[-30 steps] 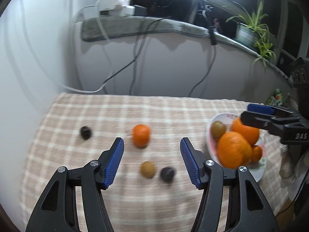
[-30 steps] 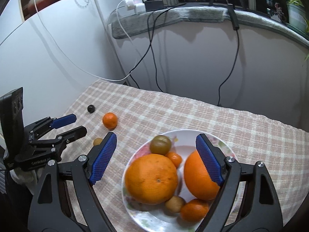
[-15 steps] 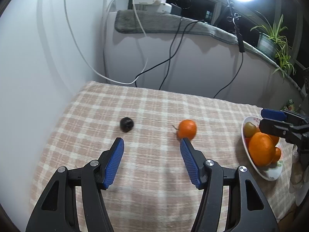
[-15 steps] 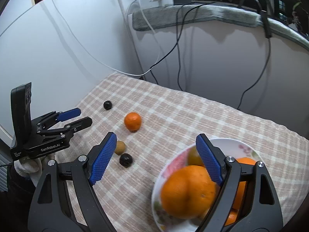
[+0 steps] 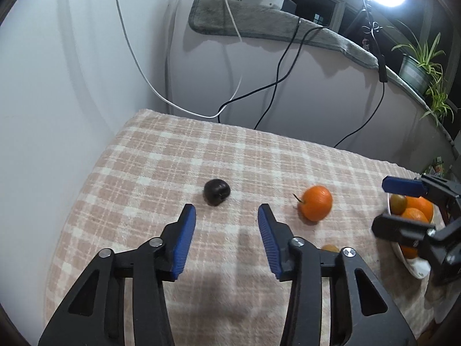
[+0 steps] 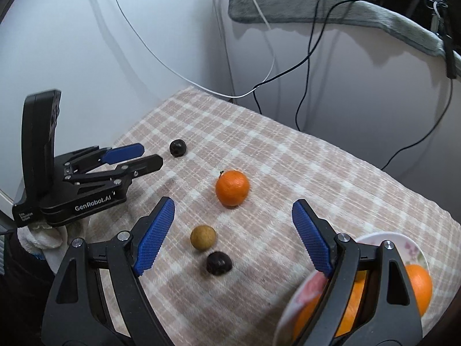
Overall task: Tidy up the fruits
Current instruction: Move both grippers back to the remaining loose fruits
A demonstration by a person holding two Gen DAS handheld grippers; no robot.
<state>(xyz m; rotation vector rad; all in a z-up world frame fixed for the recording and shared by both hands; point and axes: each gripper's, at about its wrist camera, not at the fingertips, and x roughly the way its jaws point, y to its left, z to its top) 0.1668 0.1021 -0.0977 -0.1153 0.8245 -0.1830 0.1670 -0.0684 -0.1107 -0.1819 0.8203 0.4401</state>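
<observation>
My left gripper is open and empty, just short of a dark plum on the checked cloth; this gripper also shows in the right wrist view. A small orange lies to its right. My right gripper is open and empty above the cloth, with the orange ahead of it, and a tan round fruit and a second dark plum between its fingers. The white plate with oranges sits at its lower right; the far plum lies by the left gripper.
The checked cloth covers a table against a white wall, its left edge near the left gripper. Black and white cables hang behind. A grey-topped ledge with a power strip, a ring light and a potted plant runs along the back.
My left gripper has moved left and closer to the far plum, which now lies just ahead of its fingers. My right gripper has swung left off the plate, over the loose fruits.
</observation>
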